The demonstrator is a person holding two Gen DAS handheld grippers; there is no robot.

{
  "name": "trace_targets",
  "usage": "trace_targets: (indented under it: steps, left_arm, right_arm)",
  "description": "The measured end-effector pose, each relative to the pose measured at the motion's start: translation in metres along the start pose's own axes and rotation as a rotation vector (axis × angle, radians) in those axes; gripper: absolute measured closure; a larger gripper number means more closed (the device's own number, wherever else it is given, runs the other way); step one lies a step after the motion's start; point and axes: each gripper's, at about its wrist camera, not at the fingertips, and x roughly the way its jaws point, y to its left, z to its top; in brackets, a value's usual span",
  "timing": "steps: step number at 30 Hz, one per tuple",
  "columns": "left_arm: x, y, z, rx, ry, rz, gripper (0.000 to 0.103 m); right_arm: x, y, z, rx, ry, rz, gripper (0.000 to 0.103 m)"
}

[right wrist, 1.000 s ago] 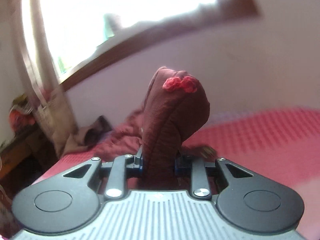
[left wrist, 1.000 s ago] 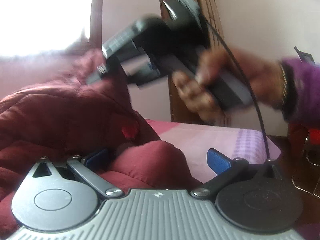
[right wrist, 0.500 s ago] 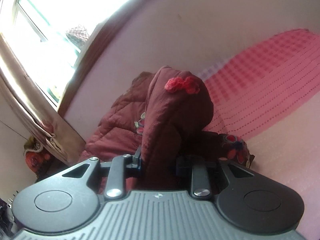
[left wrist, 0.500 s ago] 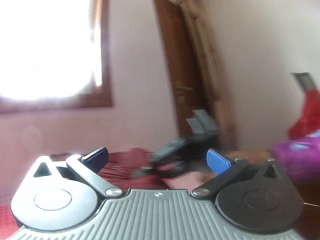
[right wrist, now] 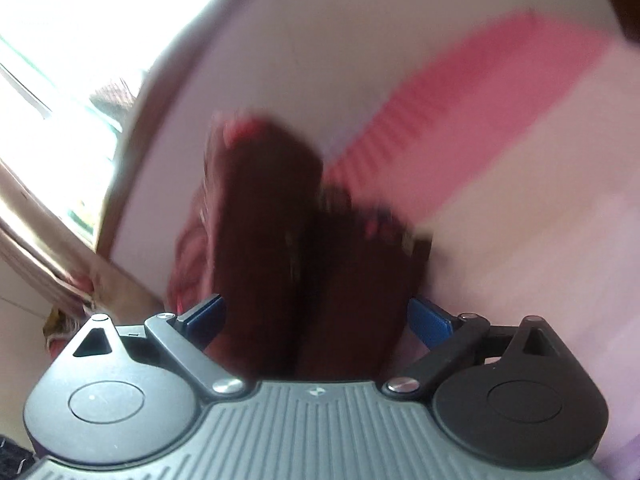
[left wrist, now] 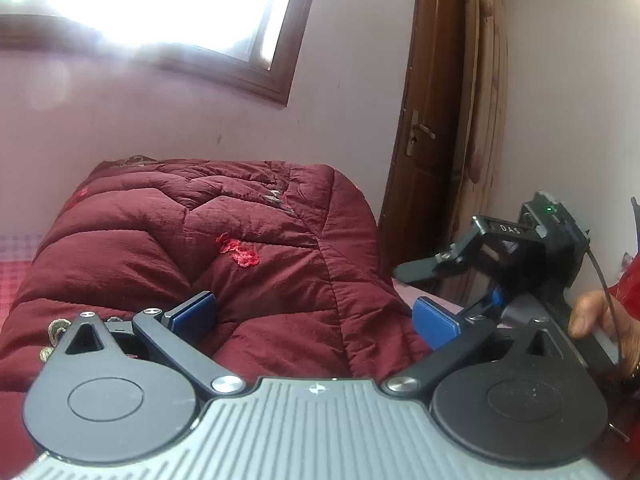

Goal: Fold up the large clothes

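A maroon quilted jacket (left wrist: 240, 240) with a small red flower patch lies bunched on the bed in the left wrist view. My left gripper (left wrist: 314, 316) hovers just over its near edge, open, with its blue pads (left wrist: 192, 312) wide apart and nothing gripped. At the right of that view my right gripper (left wrist: 452, 284) is held by a hand (left wrist: 592, 316) beside the jacket's right end. In the blurred right wrist view, the right gripper (right wrist: 318, 316) has its jaws opening wide. A dark fold of the jacket (right wrist: 312, 264) lies loose between them.
The pink checked bed sheet (right wrist: 460, 128) spreads beyond the jacket. A pale wall with a bright window (left wrist: 160, 0) stands behind the bed. A brown door (left wrist: 428, 140) and a curtain (left wrist: 480, 120) are at the right. A red item (left wrist: 630, 280) sits at the far right edge.
The right gripper, earlier shut on a raised jacket fold, has spread its jaws and come down. The jacket has dropped flat on the bed. The left gripper's view swung onto the jacket.
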Motion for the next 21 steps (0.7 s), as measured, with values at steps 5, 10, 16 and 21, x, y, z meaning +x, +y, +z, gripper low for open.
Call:
trace_targets:
  steps: [5,10,16,21]
  left_arm:
    - [-0.020,-0.003,-0.008,-0.021,-0.044,0.045,0.000]
    - [-0.025,0.015,0.005,-0.137,-0.139,0.106,0.000]
    - [-0.005,-0.003,-0.006,-0.089,-0.060,0.022,0.000]
    - [0.017,-0.040,-0.022,0.098,-0.001,0.044,0.000]
  right_arm:
    - [0.039,0.069,-0.011,-0.242,-0.027,0.013,0.043]
    - [0.079,0.107,0.029,-0.300,-0.047,0.154,0.063]
    - [0.083,0.019,0.007,-0.103,-0.087,0.197,0.066]
    - [0.072,-0.028,-0.003,-0.025,-0.109,0.256,0.053]
